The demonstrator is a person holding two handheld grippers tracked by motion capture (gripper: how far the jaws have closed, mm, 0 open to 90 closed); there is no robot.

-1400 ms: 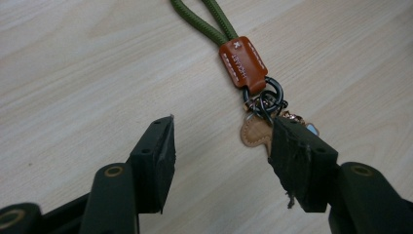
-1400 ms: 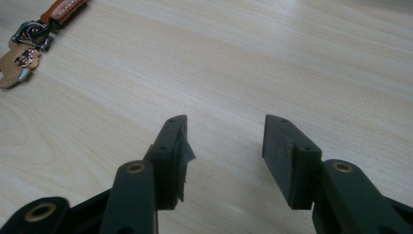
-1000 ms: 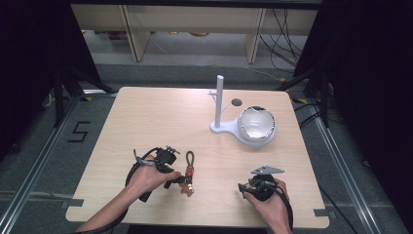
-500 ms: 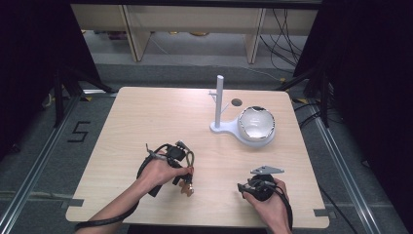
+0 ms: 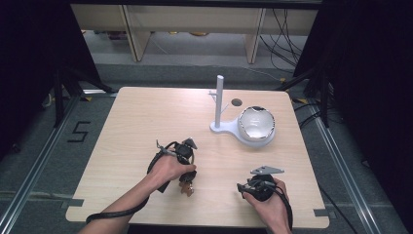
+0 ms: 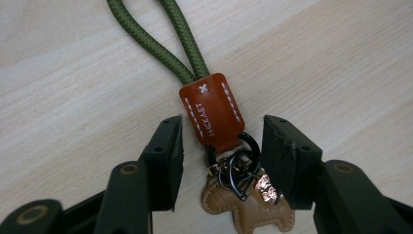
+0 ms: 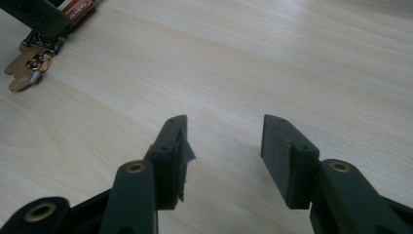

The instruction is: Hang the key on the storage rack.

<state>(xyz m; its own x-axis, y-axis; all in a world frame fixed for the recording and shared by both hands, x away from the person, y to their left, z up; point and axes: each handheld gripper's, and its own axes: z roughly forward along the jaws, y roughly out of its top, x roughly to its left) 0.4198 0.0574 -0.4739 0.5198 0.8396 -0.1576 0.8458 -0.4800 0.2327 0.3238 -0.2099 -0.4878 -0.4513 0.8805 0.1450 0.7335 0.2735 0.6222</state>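
A keychain lies on the wooden table (image 5: 146,122): a green cord loop (image 6: 160,39), a brown leather tab (image 6: 212,114), dark rings and a tan horse charm (image 6: 243,212). My left gripper (image 6: 221,131) stands over it with one jaw on each side of the tab and rings. Its jaws have just been closing, but a gap still shows on both sides, so the pads are not pressing. From above, the left gripper (image 5: 187,168) covers most of the keychain (image 5: 187,188). My right gripper (image 7: 224,131) (image 5: 242,186) rests open over bare wood at the front right.
A white stand with an upright post (image 5: 219,97) and a white bowl (image 5: 255,124) sits at the back right, beside a round hole (image 5: 236,103) in the tabletop. The horse charm (image 7: 27,63) lies far off in the right gripper view.
My left hand has moved right, from beside the keychain to over it, and its jaws have narrowed around the tab. The right hand has not moved.
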